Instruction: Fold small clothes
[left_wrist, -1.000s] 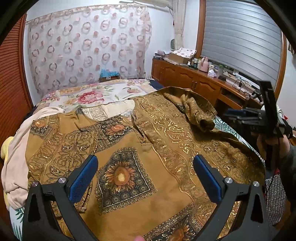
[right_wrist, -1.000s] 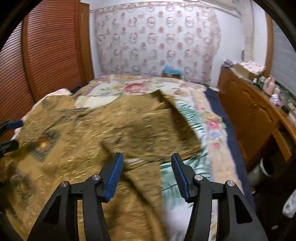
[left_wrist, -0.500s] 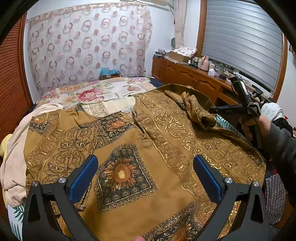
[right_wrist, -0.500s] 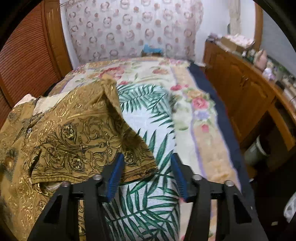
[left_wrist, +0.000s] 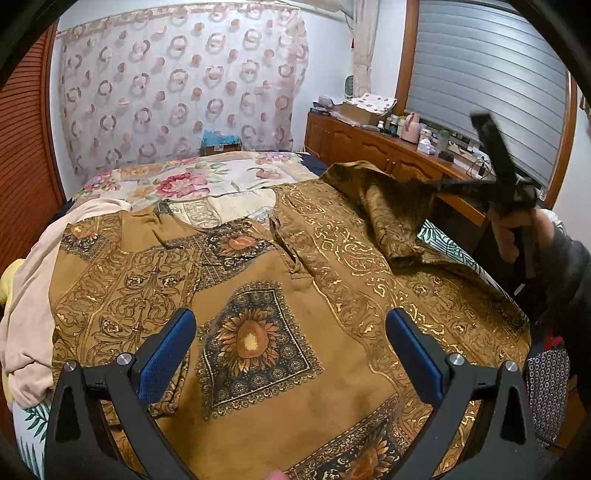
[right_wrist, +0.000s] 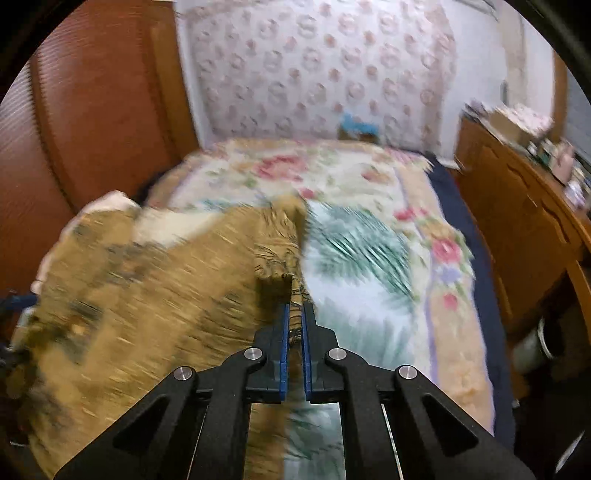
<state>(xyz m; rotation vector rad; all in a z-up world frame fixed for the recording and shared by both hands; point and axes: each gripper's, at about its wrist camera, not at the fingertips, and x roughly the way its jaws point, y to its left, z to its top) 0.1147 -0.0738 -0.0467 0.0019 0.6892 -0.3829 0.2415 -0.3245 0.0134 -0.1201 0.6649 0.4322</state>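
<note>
A brown shirt (left_wrist: 280, 295) with gold scrollwork and sunflower squares lies spread front-up on the bed. My left gripper (left_wrist: 288, 347) is open and empty, low over the shirt's lower front. My right gripper (right_wrist: 294, 314) is shut on the edge of the shirt's right sleeve (right_wrist: 280, 258) and holds it raised off the bedspread; this view is motion-blurred. In the left wrist view the right gripper (left_wrist: 443, 186) shows at the right, pulling the bunched sleeve (left_wrist: 391, 218) up.
The bed has a floral and palm-leaf bedspread (right_wrist: 354, 251). A beige garment (left_wrist: 33, 280) lies at the shirt's left edge. A wooden sideboard (left_wrist: 388, 155) with bottles and boxes runs along the right wall. A slatted wooden door (right_wrist: 85, 110) stands at the left.
My right gripper has closed on the sleeve edge and lifted it, swinging left over the shirt. My left gripper has stayed open in place.
</note>
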